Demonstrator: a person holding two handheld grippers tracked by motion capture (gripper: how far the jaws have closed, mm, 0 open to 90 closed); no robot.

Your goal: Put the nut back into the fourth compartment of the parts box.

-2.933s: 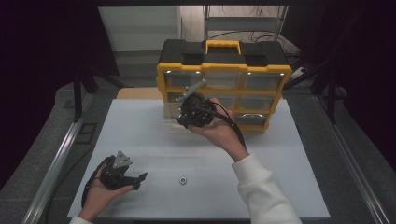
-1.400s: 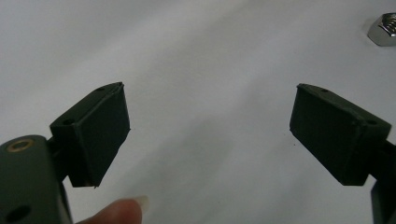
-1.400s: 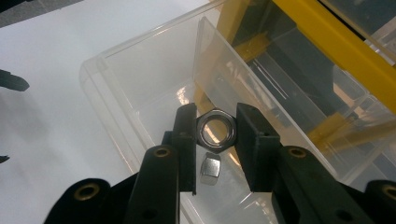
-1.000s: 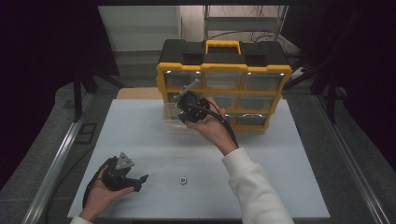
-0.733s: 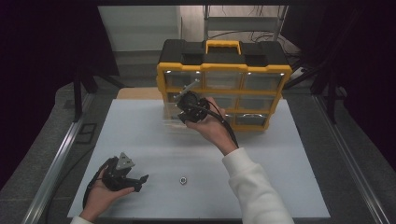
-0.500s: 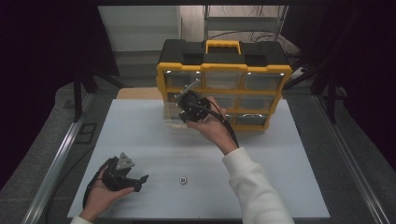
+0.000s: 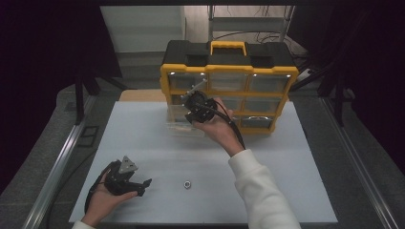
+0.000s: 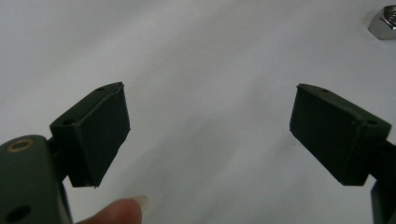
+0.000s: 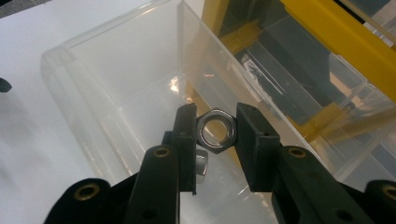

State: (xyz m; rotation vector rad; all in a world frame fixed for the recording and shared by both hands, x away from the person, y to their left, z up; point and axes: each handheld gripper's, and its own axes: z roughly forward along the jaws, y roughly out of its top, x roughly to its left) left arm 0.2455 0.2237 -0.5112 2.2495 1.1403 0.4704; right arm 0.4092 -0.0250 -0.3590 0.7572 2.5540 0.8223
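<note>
My right gripper (image 7: 193, 109) is shut on a silver hex nut (image 9: 215, 130), pinched flat-to-flat between its pads. It hangs just above a clear plastic drawer (image 9: 116, 93) that stands on the table in front of the yellow and black organizer (image 7: 229, 81). Another small silver piece (image 9: 201, 163) shows behind the left jaw, low in the drawer. My left gripper (image 7: 142, 187) rests open on the white table near the front left, with nothing between its jaws (image 8: 210, 130). A second hex nut (image 7: 187, 184) lies loose on the table to its right, and shows again in the left gripper view (image 8: 384, 23).
The organizer has several clear drawers and a yellow handle (image 7: 228, 46) on top. The white tabletop (image 7: 286, 181) has free room at the right and in the middle. Metal rails (image 7: 57, 162) run along both table sides.
Since the oldest frame my right hand has shifted slightly toward the organizer with the nut. Over the last second nothing has visibly moved.
</note>
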